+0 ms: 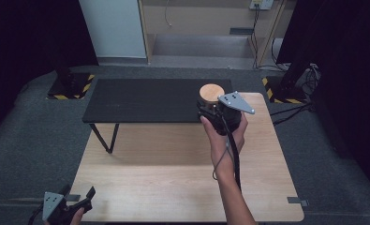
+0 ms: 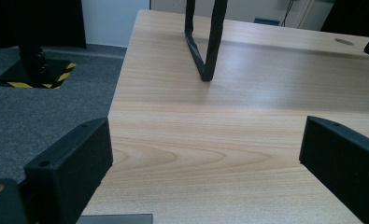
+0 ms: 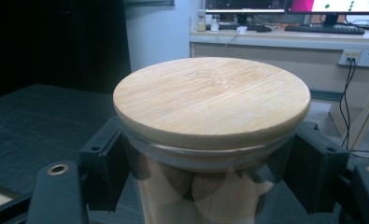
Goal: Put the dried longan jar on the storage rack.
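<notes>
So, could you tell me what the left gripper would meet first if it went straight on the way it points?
Probably the black metal leg of the shelf; before that, the wooden table looks free, though depth is uncertain.

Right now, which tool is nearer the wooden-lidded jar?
Right. The right tool is clamped on the jar just below its lid; the left tool sits open at the table's near-left corner, far away.

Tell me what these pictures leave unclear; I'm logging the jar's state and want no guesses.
- Jar base: cut off by the right gripper view's bottom edge; in the high view the right gripper and hand cover it.
- Jar contents: round shapes behind glass, unidentifiable.
- Whether the jar rests on the black shelf: hidden.
</notes>
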Motion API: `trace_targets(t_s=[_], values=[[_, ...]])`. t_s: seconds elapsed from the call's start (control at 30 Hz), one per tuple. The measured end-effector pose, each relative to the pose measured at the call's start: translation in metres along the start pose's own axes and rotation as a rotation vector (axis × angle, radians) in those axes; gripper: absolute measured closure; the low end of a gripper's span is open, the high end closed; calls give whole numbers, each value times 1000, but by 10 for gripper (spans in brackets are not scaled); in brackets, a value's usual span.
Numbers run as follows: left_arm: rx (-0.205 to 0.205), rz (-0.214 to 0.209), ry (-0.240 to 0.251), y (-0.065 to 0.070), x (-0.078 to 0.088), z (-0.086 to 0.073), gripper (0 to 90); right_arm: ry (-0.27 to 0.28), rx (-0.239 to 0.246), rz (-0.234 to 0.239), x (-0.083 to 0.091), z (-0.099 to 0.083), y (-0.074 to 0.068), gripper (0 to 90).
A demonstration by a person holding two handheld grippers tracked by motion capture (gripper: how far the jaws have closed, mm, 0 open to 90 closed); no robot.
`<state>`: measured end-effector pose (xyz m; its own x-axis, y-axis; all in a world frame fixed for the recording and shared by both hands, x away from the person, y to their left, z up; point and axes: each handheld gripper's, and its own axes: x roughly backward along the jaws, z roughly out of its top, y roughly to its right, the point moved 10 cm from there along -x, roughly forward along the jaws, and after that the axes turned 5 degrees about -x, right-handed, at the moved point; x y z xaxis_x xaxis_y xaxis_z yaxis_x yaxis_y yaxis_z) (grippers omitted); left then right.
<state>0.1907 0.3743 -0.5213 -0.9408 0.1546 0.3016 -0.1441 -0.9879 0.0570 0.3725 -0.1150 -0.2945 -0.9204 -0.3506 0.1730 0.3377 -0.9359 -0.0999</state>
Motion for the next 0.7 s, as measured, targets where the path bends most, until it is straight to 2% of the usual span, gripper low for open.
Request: trace_targets(t_s=[0.3, 0.7], values=[[3, 0, 0, -1, 0, -1, 16, -22, -12, -21, -15, -2, 5, 255], [7, 7, -1, -5, 0, -1, 19, -29, -4, -47, -29, -4, 9, 255]])
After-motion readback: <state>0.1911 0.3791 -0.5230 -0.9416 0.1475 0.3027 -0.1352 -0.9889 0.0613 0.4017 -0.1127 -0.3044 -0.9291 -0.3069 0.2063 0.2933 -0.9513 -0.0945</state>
